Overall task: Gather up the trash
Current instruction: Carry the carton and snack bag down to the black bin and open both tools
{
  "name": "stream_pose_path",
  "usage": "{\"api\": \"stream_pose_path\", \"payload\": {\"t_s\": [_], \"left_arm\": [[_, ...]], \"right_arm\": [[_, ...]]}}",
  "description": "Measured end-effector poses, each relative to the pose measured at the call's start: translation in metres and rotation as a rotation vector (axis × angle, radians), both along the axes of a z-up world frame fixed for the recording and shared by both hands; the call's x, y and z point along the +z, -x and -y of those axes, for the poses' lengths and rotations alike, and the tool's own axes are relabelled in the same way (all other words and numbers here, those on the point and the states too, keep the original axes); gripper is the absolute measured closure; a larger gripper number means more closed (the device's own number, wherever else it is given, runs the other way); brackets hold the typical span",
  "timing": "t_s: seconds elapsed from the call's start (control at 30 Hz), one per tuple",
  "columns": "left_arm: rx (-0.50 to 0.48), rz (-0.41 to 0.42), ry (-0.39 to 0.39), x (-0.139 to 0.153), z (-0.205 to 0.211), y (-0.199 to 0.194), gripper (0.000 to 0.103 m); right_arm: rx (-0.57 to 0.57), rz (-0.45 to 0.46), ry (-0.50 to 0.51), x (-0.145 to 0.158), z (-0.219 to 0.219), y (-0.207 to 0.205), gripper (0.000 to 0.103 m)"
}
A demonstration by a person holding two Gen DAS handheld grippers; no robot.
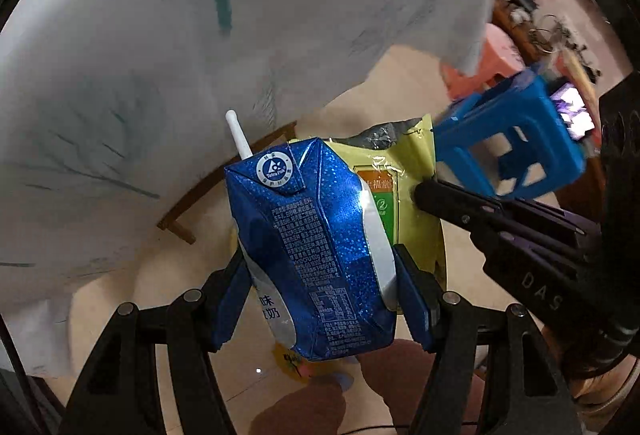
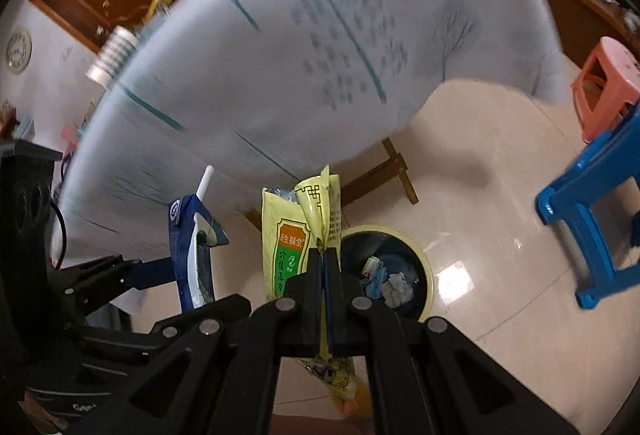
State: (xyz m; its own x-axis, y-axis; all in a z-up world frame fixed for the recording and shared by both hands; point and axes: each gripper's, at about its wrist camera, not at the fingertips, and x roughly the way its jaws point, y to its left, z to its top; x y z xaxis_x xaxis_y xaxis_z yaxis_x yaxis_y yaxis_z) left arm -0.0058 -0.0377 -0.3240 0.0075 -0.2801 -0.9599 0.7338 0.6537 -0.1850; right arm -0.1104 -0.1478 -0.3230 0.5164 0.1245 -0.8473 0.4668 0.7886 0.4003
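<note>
Above the waste bin (image 2: 386,271) on the tiled floor, the left gripper (image 1: 320,275) clamps a blue milk carton (image 1: 316,247) and the right gripper (image 2: 324,267) pinches a yellow wrapper (image 2: 300,235). This looks like the carry step; next, both should release directly over the bin's mouth.

- 1 blue milk carton (image 1: 316,247) with 1 white straw (image 1: 239,135)
- 1 yellow packet (image 2: 298,235)
- 1 trash bin (image 2: 416,259)
- 2 stools: 1 blue stool (image 2: 592,219), 1 pink stool (image 2: 604,83)
- 1 wall clock (image 2: 18,50)
</note>
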Motion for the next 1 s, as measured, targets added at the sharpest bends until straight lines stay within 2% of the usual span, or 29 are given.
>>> {"api": "stream_pose_path", "payload": {"t_s": [0.2, 0.33, 0.53, 0.6, 0.73, 0.8, 0.83, 0.9, 1.0], "left_arm": [[0.069, -0.004, -0.037, -0.085, -0.004, -0.015, 0.037], [0.09, -0.003, -0.057, -0.125, -0.006, -0.021, 0.037], [0.107, 0.0, -0.093, -0.164, -0.009, -0.029, 0.036], [0.124, -0.015, -0.11, -0.177, -0.007, -0.032, 0.035], [0.152, -0.007, -0.128, -0.185, -0.008, -0.037, 0.017], [0.164, 0.005, -0.115, -0.181, -0.008, -0.039, 0.011], [0.171, 0.011, -0.115, -0.179, -0.009, -0.039, 0.007], [0.179, 0.021, -0.111, -0.177, -0.005, -0.037, 0.006], [0.19, 0.034, -0.099, -0.167, -0.004, -0.032, 0.006]], "right_arm": [[0.073, -0.012, 0.01, -0.082, -0.002, -0.018, 0.102], [0.105, -0.047, -0.034, -0.133, -0.003, -0.026, 0.102], [0.137, -0.131, -0.116, -0.184, 0.001, -0.04, 0.097], [0.135, -0.166, -0.122, -0.194, 0.002, -0.042, 0.092], [0.109, -0.185, -0.127, -0.203, 0.009, -0.039, 0.078], [0.089, -0.18, -0.12, -0.202, 0.014, -0.035, 0.061], [0.084, -0.179, -0.12, -0.2, 0.016, -0.033, 0.058], [0.078, -0.171, -0.125, -0.198, 0.021, -0.031, 0.051], [0.078, -0.163, -0.101, -0.191, 0.023, -0.029, 0.05]]}}
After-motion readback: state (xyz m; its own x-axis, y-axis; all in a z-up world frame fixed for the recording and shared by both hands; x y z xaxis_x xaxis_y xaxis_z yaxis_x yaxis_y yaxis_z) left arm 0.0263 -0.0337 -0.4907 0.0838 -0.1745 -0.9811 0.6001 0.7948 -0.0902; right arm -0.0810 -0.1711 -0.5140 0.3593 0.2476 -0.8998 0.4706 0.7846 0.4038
